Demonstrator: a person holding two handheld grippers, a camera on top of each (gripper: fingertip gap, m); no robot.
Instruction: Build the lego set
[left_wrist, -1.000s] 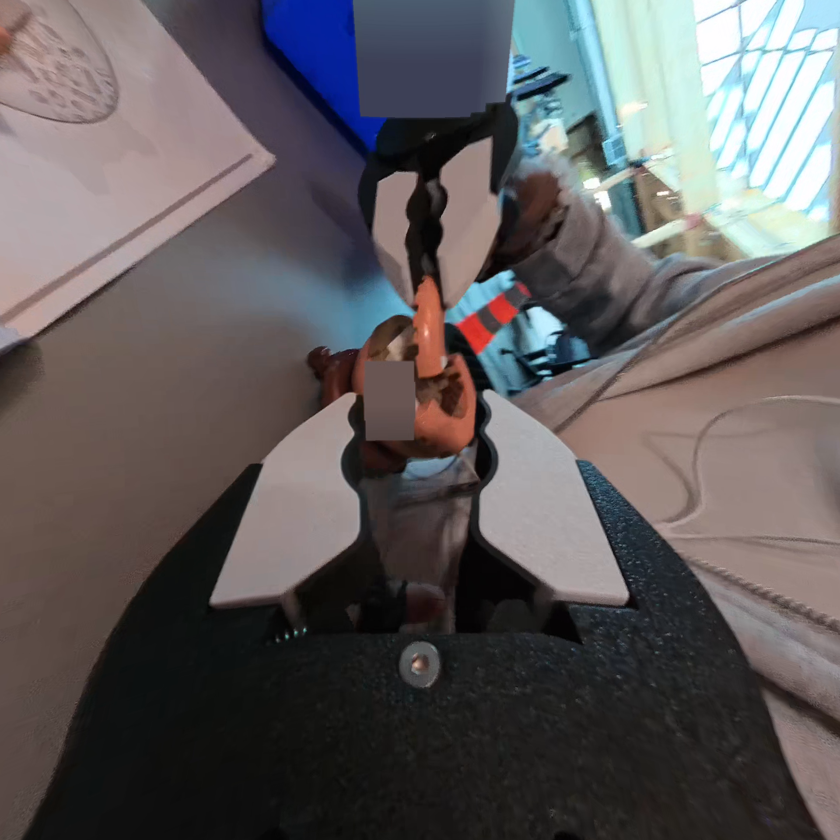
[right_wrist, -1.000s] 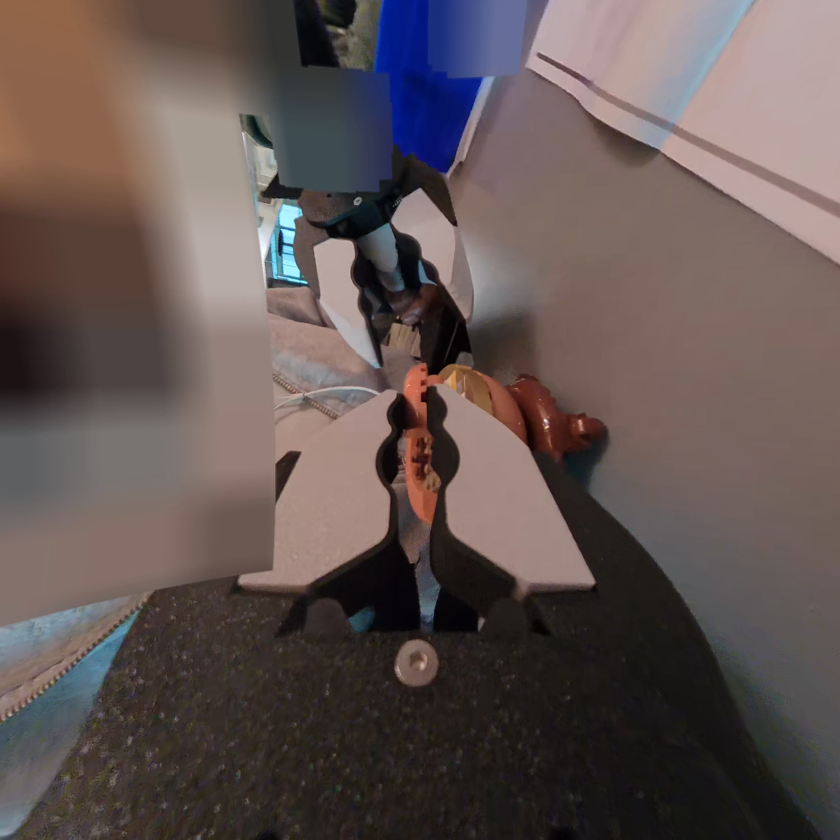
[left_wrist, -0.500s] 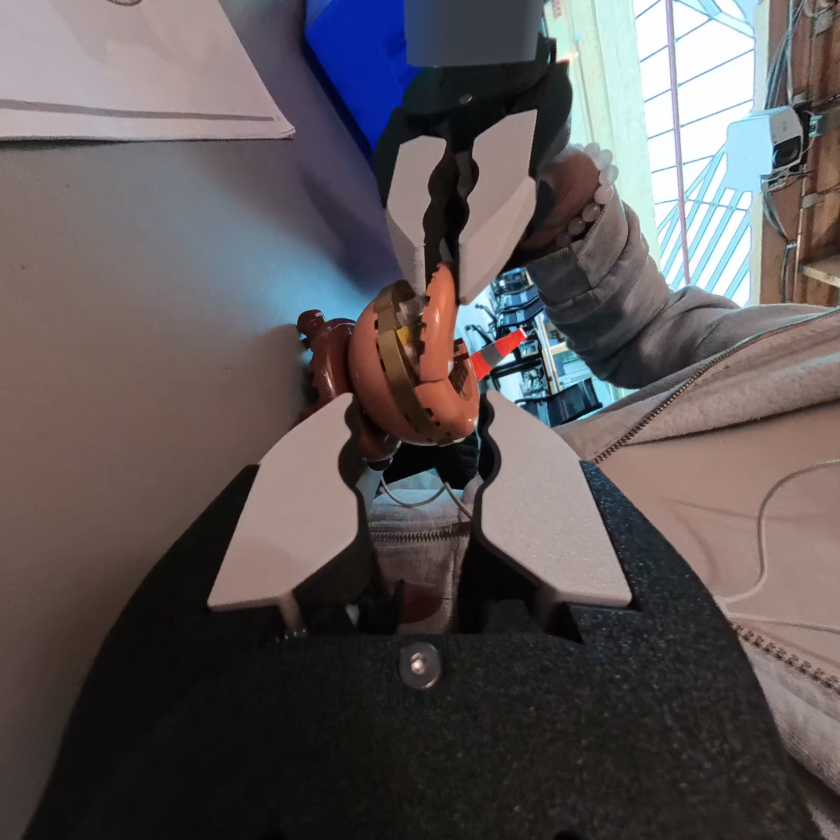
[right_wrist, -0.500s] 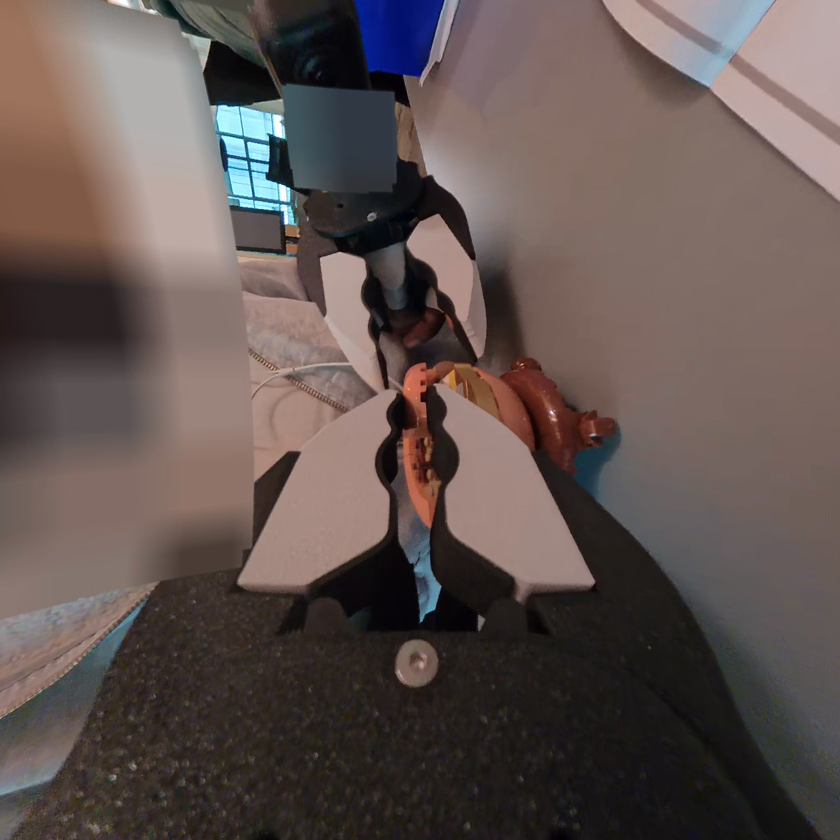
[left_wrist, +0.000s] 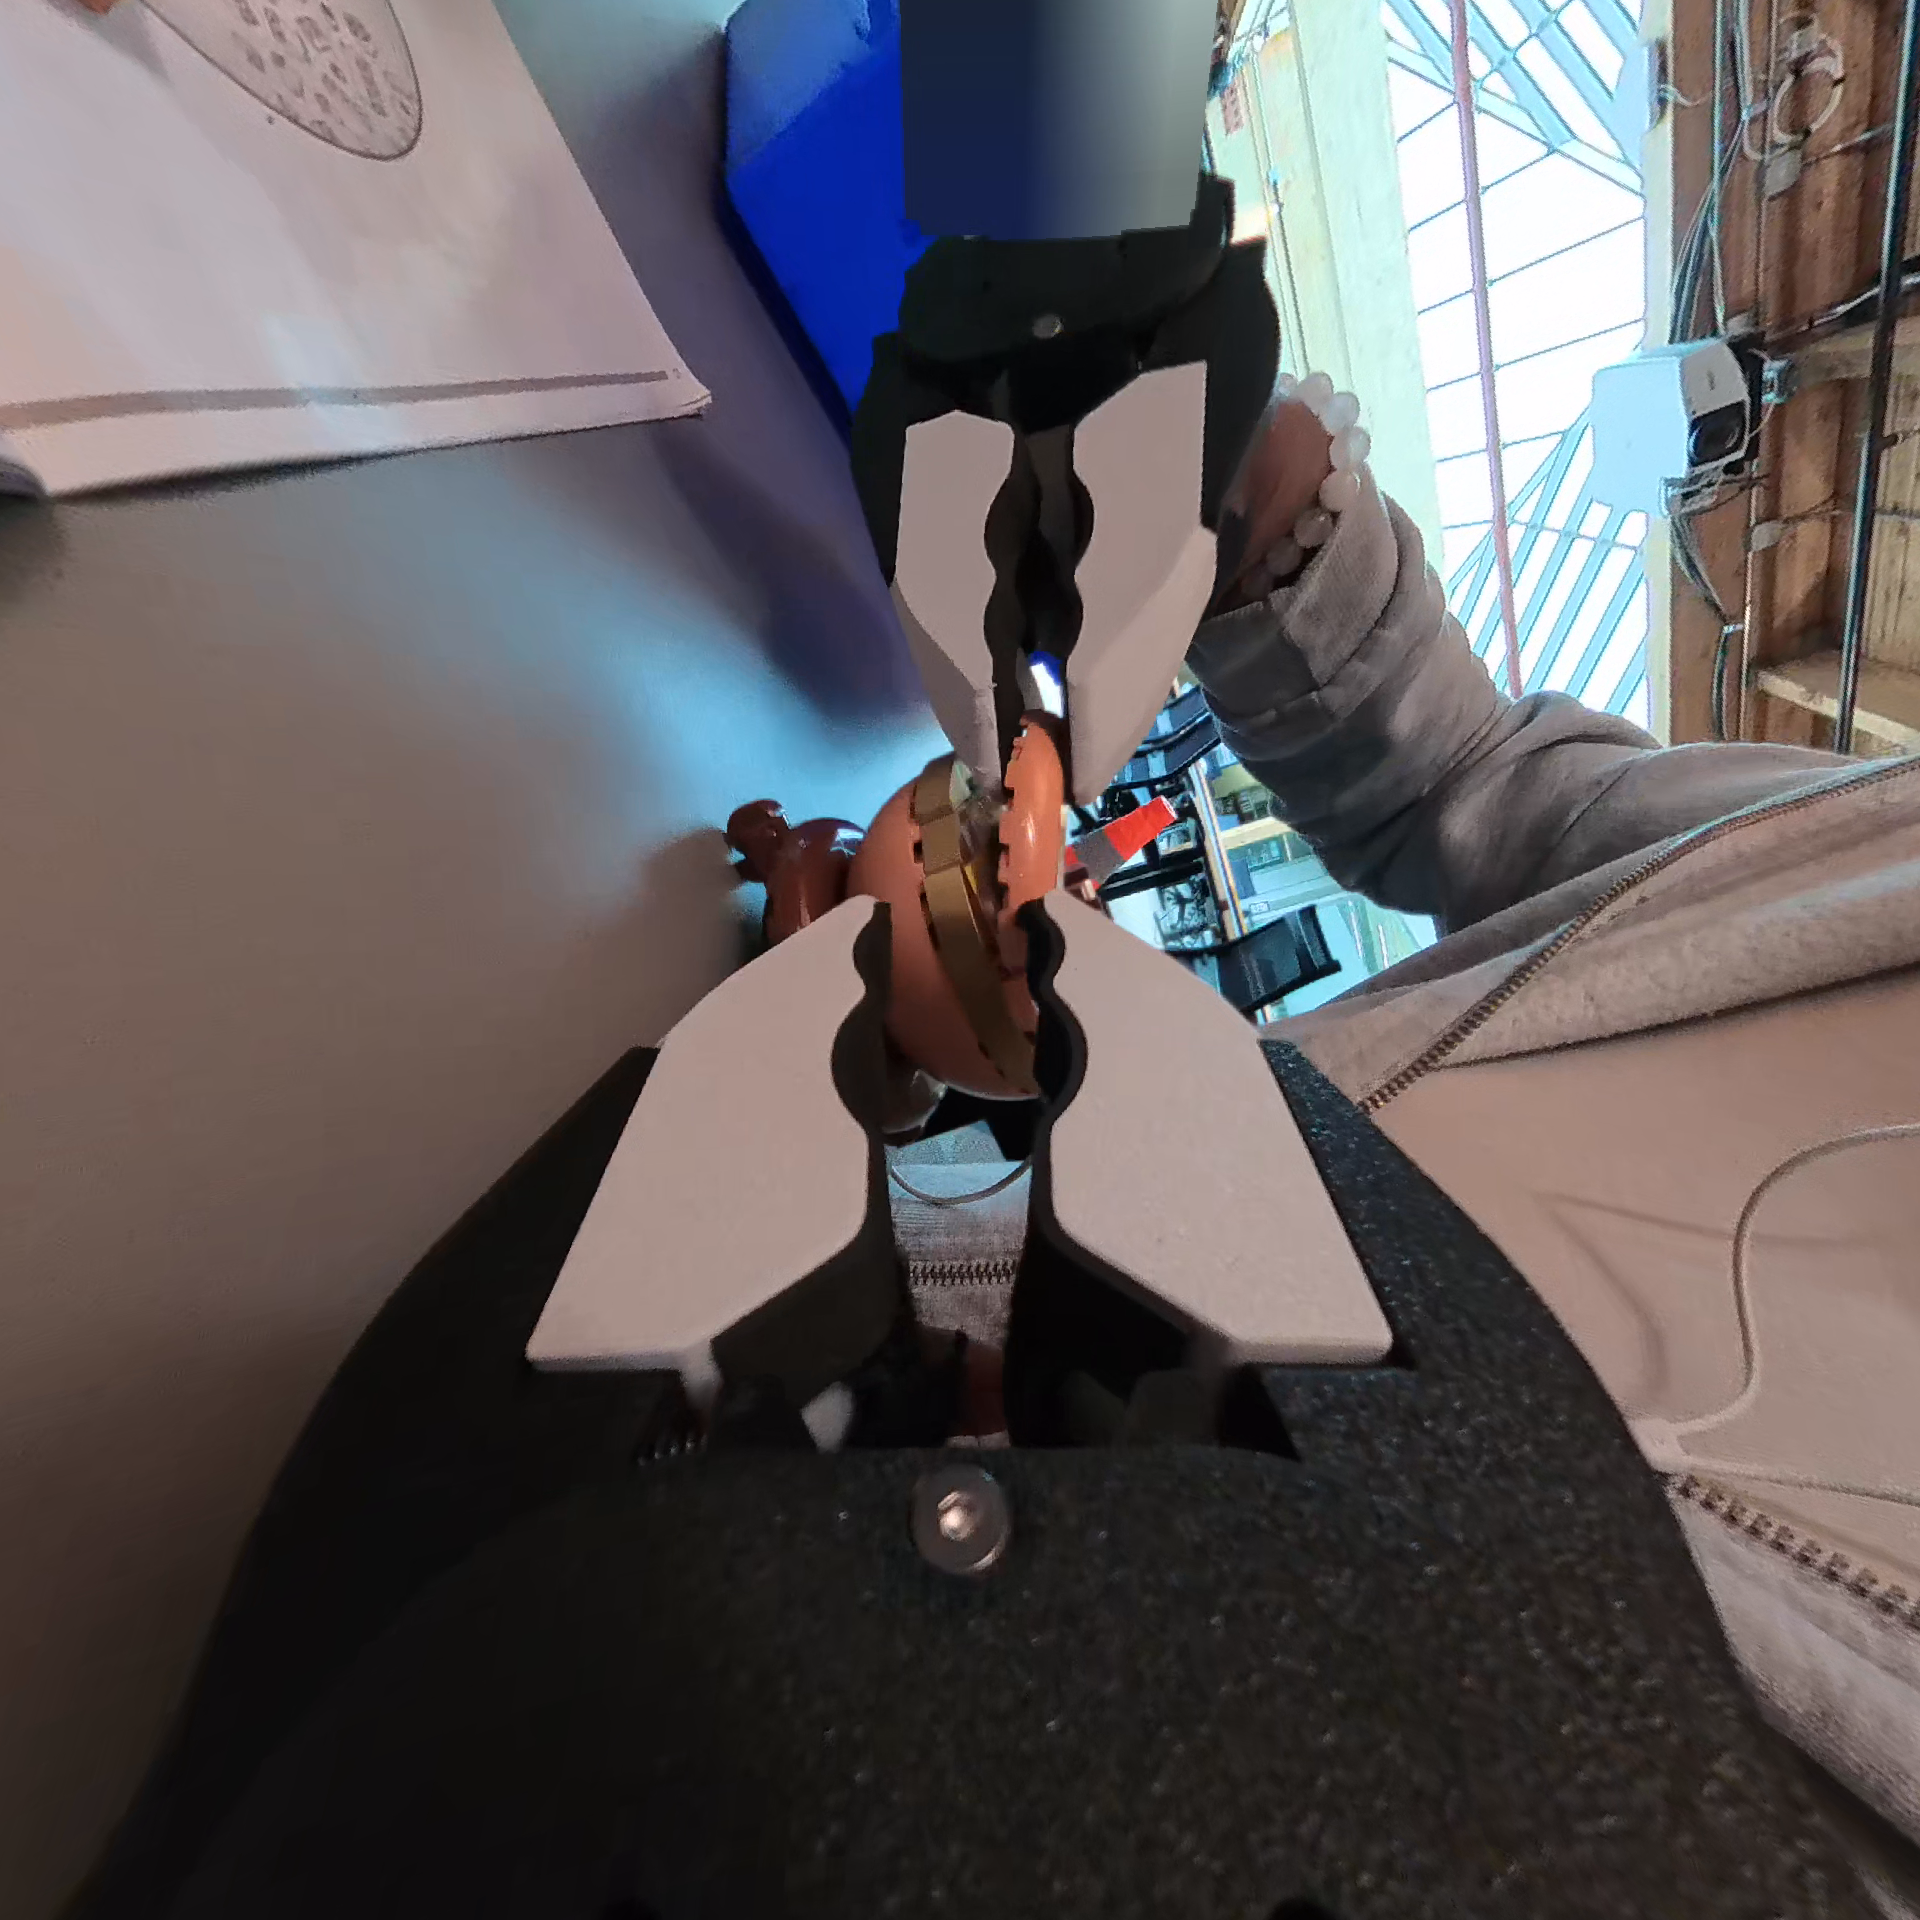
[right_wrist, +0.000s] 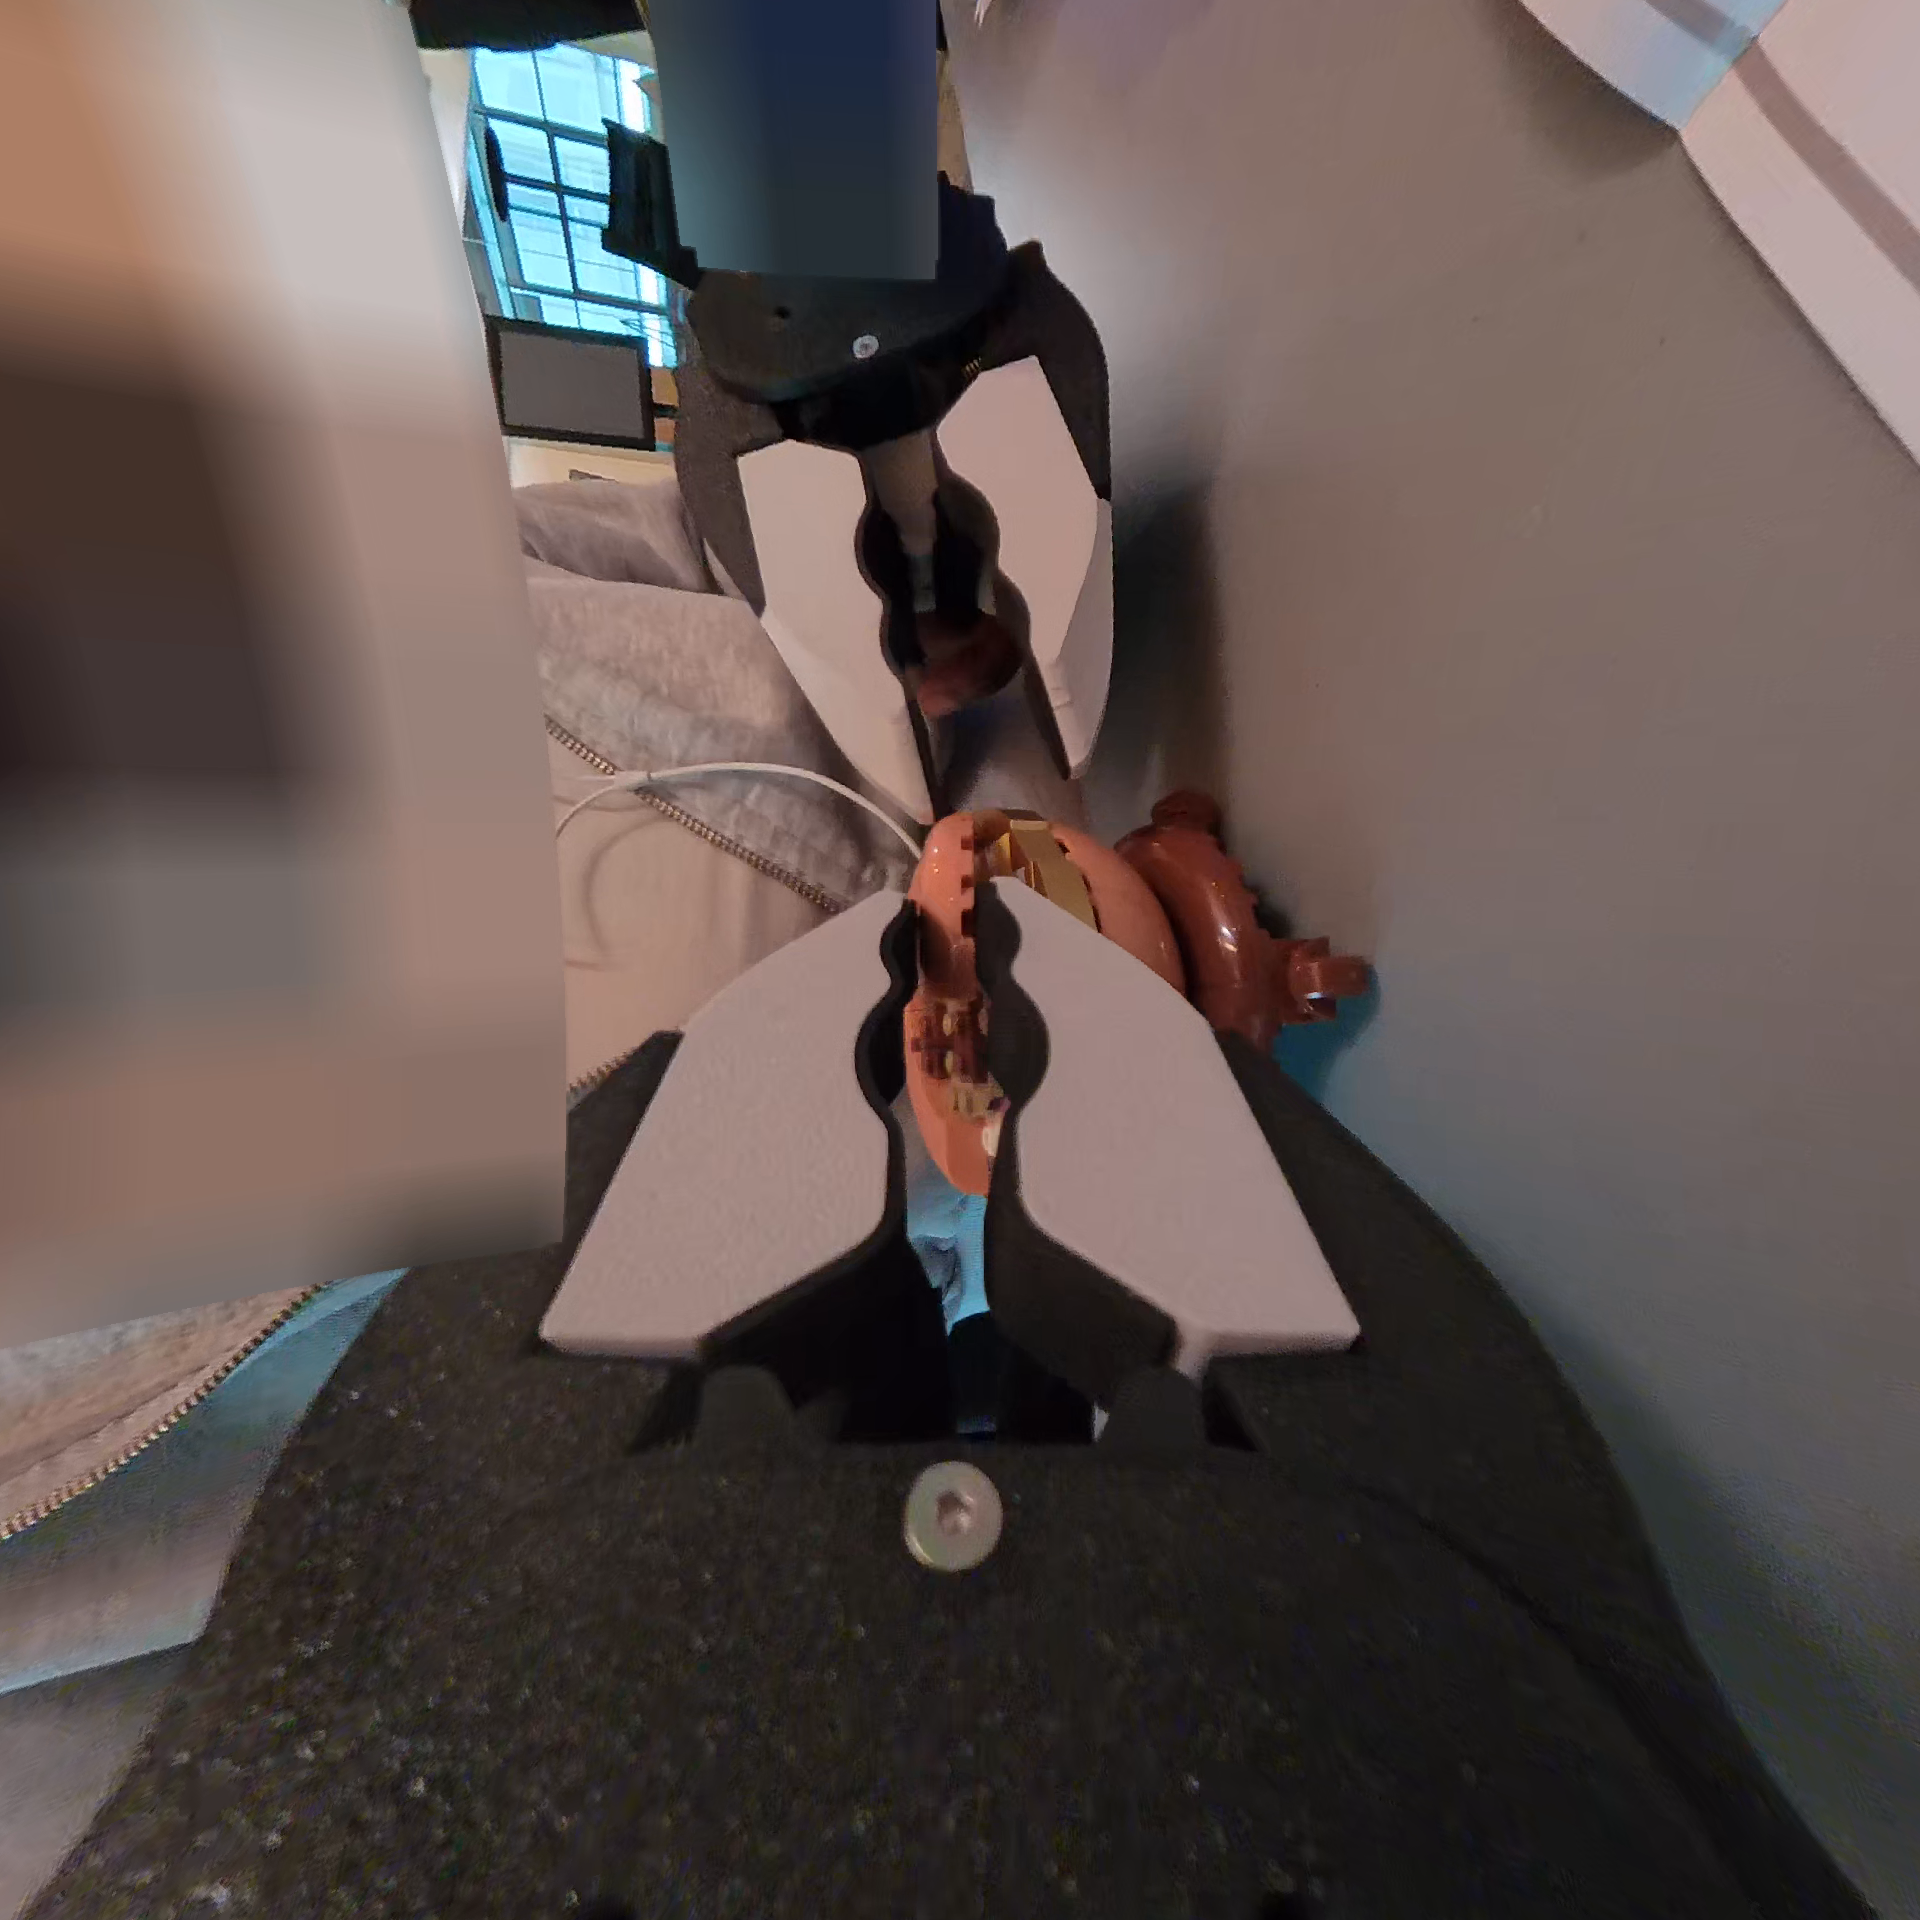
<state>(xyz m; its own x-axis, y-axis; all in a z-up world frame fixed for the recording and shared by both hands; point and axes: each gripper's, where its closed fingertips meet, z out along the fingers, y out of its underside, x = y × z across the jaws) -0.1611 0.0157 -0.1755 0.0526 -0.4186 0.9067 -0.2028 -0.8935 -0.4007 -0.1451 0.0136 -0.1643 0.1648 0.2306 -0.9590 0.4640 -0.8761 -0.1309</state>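
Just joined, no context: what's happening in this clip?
A person is building a lego model with two handheld claws. The left claw is shut on the rounded orange lego assembly. The right claw pinches a flat orange piece against that assembly's side. All this happens beside the grey table, with an instruction sheet lying on it.

- lego model (left_wrist: 961, 935): salmon-orange rounded shell, a dull gold band across it, dark reddish-brown part (right_wrist: 1226, 914) on its far side
- gripper fingers (left_wrist: 1174, 1164): pale grey, on speckled black bodies
- table (left_wrist: 312, 831): plain grey
- paper sheet (left_wrist: 260, 281): white, with a grey line
- box (left_wrist: 810, 208): bright blue
- sleeve (left_wrist: 1382, 707): light grey, ribbed cuff
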